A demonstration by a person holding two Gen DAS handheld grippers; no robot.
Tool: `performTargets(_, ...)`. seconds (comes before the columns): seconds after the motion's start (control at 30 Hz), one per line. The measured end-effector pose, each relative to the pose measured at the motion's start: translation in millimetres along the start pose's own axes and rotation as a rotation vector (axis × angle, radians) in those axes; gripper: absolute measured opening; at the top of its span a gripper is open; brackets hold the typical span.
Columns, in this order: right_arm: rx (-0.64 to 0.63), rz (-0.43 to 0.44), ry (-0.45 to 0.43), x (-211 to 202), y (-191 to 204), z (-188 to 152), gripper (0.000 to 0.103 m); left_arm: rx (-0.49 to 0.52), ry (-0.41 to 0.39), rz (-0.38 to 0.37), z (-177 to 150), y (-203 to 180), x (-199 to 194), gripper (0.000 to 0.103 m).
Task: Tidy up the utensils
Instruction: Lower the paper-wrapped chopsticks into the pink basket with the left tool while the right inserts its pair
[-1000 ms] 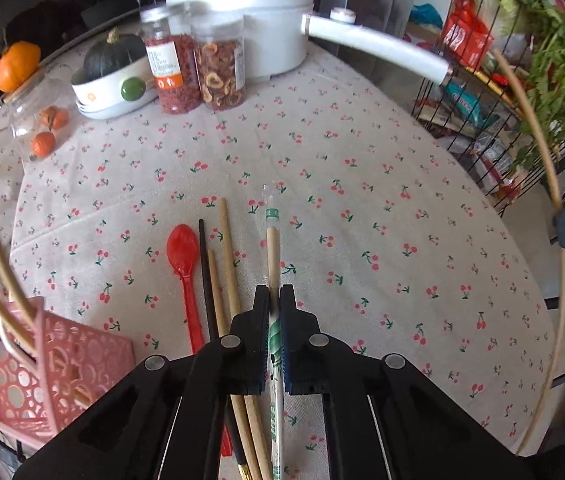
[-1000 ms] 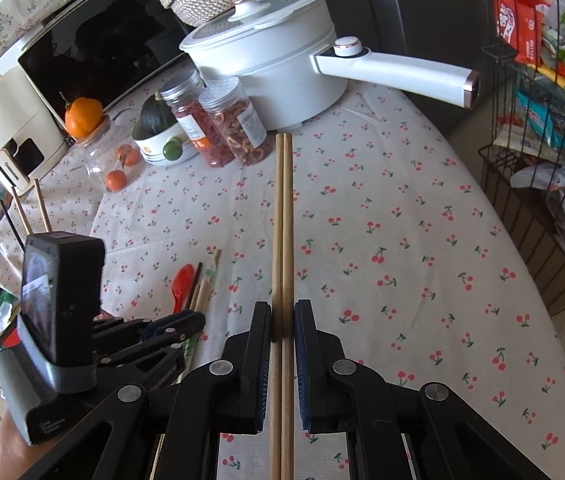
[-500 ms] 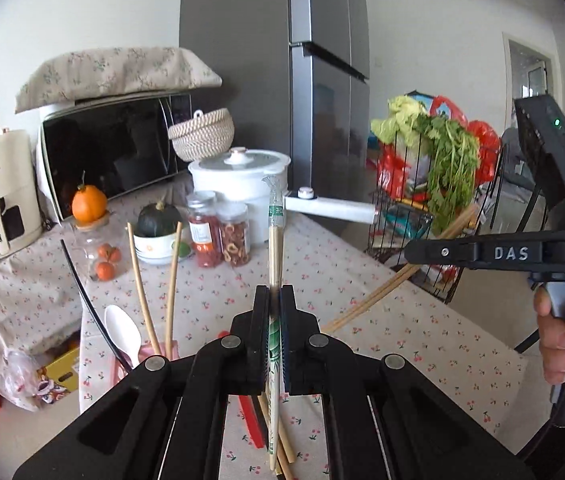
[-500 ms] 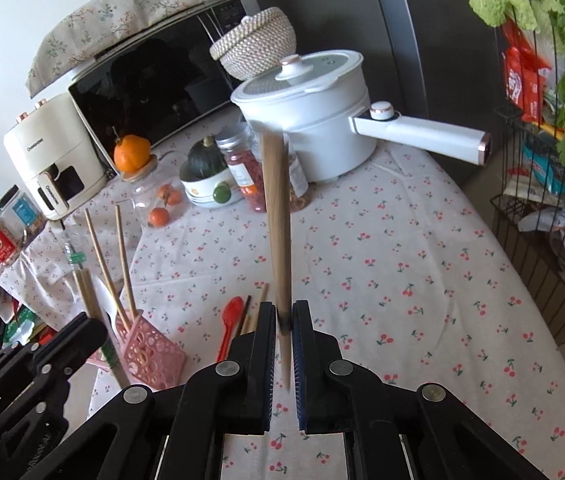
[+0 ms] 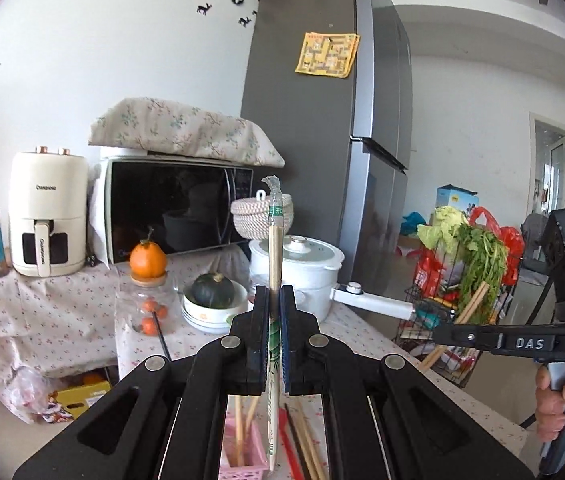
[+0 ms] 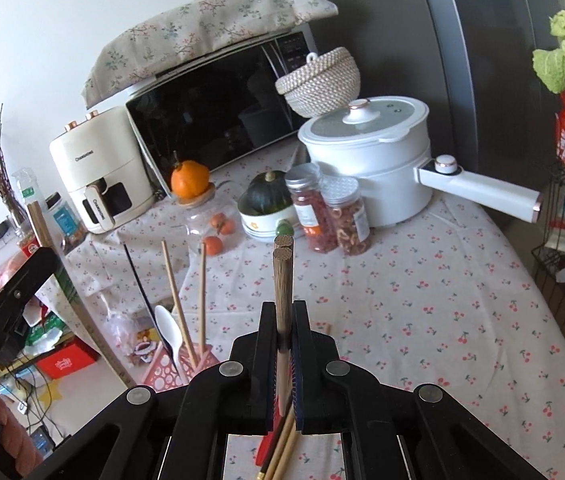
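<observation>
While lifted clear above cherry-print tablecloth (image 6: 442, 300), left gripper (image 5: 274, 320) pinching wrapped chopsticks (image 5: 273, 248); right gripper (image 6: 284, 332) clamping bare wooden chopsticks (image 6: 282, 280).

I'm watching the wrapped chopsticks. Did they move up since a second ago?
Yes. The wrapped chopsticks, clamped in the left gripper, lay low over the tablecloth before; now they stand up in front of the microwave.

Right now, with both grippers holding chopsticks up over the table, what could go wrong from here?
1. The pink holder sits near the table edge and already holds chopsticks and a white spoon; a push could tip it off.
2. The left gripper pinches the wrapped chopsticks low, so they may swing.
3. The right gripper clamps the wooden pair stacked; one might slide out.
</observation>
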State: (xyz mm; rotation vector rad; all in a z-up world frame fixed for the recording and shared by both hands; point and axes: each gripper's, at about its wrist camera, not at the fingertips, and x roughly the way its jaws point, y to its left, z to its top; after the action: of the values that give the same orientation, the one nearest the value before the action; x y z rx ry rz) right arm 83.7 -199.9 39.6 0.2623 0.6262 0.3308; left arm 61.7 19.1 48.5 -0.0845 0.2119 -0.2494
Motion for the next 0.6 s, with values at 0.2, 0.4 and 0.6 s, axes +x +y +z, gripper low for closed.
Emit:
performTargets(0.2,-0.006,0.067,-0.015,9.2,28.5,5.3,0.004,-0.006,-0.023,0.071,-21.6,28.3,22.0,0.005)
performTargets(0.4,-0.016,0.117,-0.04,15.7,53.3,11.2,0.004,-0.059,0.077,0.099,-45.3,53.5,50.9,0.006)
performTargets(0.6,-0.036,0.108,-0.017,34.5,64.9,8.4,0.004,-0.128,0.213,0.068,-58.9,67.2,62.1,0.054)
